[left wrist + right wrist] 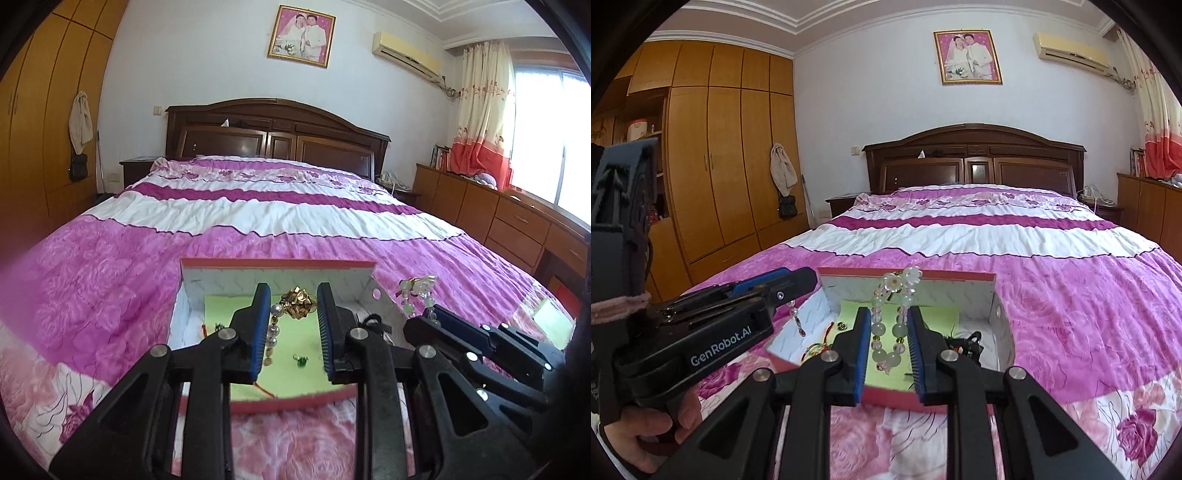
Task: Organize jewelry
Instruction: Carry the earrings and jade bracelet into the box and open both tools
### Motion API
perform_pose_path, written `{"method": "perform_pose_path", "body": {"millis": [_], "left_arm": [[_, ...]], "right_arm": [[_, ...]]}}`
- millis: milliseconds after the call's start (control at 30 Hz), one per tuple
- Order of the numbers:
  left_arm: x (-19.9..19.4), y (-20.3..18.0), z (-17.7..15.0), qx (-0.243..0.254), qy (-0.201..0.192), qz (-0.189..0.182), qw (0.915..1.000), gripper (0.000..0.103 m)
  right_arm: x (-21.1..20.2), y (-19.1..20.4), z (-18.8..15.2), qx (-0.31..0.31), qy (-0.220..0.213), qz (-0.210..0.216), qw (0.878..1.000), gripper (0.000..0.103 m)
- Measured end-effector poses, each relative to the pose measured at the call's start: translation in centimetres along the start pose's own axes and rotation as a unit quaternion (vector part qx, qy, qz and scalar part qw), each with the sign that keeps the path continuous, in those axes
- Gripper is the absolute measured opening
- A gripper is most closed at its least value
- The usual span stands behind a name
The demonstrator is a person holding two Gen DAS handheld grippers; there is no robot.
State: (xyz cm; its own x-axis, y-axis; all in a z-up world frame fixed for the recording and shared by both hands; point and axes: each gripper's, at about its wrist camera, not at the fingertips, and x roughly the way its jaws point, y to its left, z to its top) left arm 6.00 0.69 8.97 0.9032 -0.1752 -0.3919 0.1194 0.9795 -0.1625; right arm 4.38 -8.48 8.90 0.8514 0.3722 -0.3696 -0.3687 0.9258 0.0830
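White lettering reading "GenRobot.AI" runs along the black body of the left gripper (792,286), seen from the right wrist camera. No other text is legible in either view.

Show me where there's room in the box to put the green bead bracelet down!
The bare green lining between the gold bow and the little green ring is free. The left side is crowded with red string, the right with black pieces. The pink bedspread left of the box is bare too.
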Motion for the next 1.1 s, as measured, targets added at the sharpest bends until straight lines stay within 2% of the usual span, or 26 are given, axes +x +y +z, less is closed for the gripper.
{"method": "perform_pose_path", "body": {"millis": [367, 533, 800, 1100], "left_arm": [[3.5, 0.5, 0.7, -0.007, -0.02, 0.017, 0.9996, 0.017], [5.5, 0.9, 0.7, -0.015, -0.011, 0.029, 0.9994, 0.017], [9.1, 1.2, 0.0, -0.015, 0.039, 0.044, 0.9981, 0.017], [12.8, 1.8, -1.8, -0.021, 0.136, 0.05, 0.9892, 0.017]], "right_arm": [[4.3, -3.0, 0.8, 0.025, 0.001, -0.029, 0.999, 0.022], [6.8, -4.8, 0.9, 0.04, 0.015, -0.044, 0.998, 0.022], [10.6, -6.4, 0.9, 0.04, 0.061, -0.054, 0.996, 0.022], [14.6, -8.2, -0.6, 0.063, 0.141, -0.051, 0.987, 0.022]]}}
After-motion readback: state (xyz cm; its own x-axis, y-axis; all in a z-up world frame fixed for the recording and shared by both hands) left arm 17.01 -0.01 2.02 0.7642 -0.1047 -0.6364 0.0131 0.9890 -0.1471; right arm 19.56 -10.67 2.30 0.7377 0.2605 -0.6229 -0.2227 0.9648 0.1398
